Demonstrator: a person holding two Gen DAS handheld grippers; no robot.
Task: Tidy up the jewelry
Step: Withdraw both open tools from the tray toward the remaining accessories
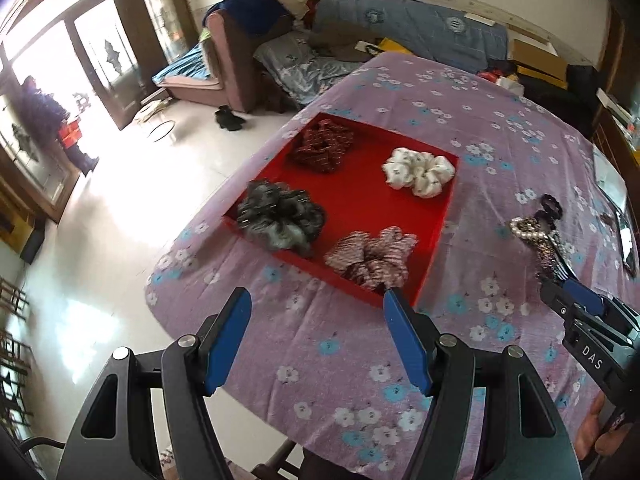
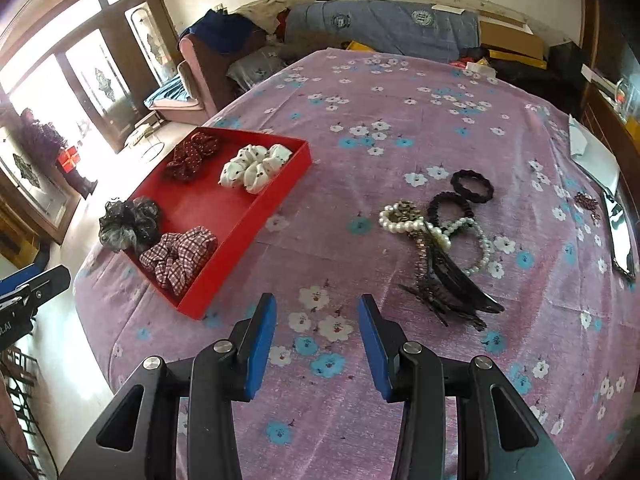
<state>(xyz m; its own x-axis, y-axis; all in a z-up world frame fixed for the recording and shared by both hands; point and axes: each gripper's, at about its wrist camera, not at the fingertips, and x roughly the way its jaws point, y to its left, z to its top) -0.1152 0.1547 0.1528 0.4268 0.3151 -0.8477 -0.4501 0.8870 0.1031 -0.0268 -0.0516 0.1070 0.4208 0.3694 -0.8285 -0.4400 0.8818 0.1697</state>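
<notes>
A red tray on the purple floral cloth holds a dark red scrunchie, a white one, a grey-black one and a plaid one. To its right lie pearl bracelets, black hair ties and a black hair claw. My left gripper is open and empty, near the tray's front edge. My right gripper is open and empty, between tray and jewelry pile; it also shows in the left wrist view.
The cloth-covered table drops off at the left to a white floor. A mirror and white paper lie at the right edge. A sofa with blankets stands behind.
</notes>
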